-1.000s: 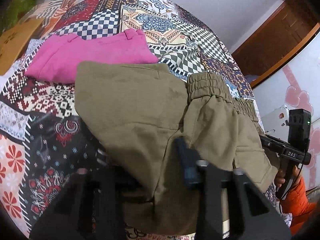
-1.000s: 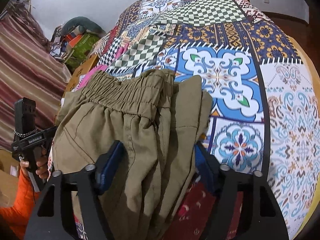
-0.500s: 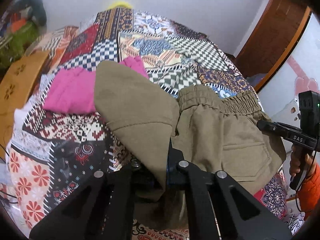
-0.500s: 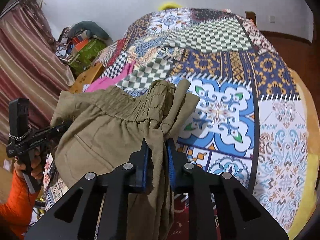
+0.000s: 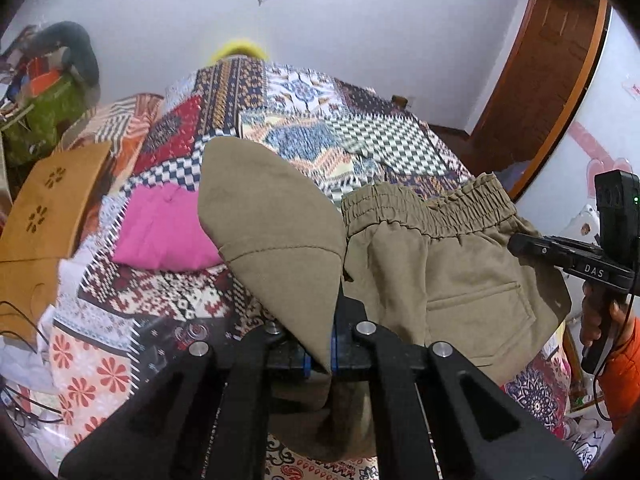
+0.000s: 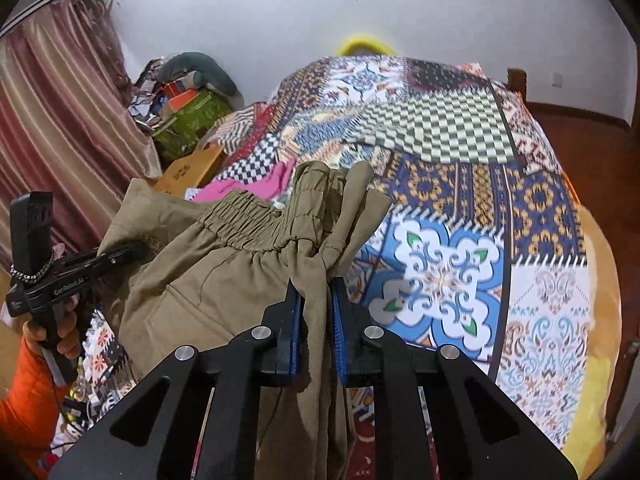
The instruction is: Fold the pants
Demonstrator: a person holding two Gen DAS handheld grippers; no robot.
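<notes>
Olive pants with an elastic waistband hang between both grippers, lifted above the patchwork bed. My left gripper is shut on a folded leg end, which stands up as a rounded flap above the pads. My right gripper is shut on bunched cloth just below the waistband. The right gripper's black body shows at the right of the left wrist view. In the right wrist view the left tool's body is at the left, held by a hand in an orange sleeve.
A folded pink garment lies on the quilt beyond the pants. A tan cardboard piece leans at the bed's left side, with piled clutter and a striped curtain behind. A wooden door stands at the right.
Both grippers have closed on the olive pants and risen, the right one from wide open. The cloth has come up off the bed and more of the wall shows.
</notes>
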